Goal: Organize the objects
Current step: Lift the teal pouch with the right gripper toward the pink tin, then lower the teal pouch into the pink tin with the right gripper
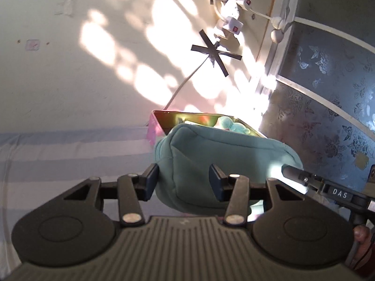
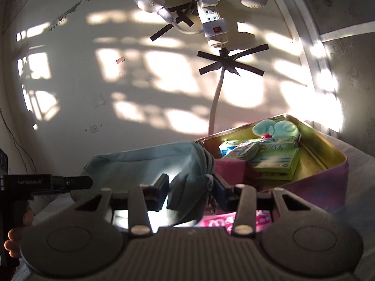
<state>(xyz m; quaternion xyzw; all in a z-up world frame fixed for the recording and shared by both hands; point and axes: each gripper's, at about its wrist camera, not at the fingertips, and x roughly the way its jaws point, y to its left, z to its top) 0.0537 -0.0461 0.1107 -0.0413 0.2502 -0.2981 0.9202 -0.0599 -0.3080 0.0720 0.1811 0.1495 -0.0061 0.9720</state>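
Left-wrist view — what is going unseen?

— The lower part of the teal fabric pouch is disappearing behind the left gripper, and the right gripper is entering cut off at the frame's edge. Sun glare is washing out the wall beyond.

— And the pouch itself?

— Soft, teal, stitched seams, zipper end and small clasp dangling in the right-wrist view. It is hanging between both tools, just in front of the pink tin.

— The grips?

— Both are standing narrow. The left gripper's fingers are pressing one end; the right gripper is pinching the bunched zipper end of the pouch.

— Inside the tin?

— Green boxes and a pale teal plush toy are lying there, partly hidden.
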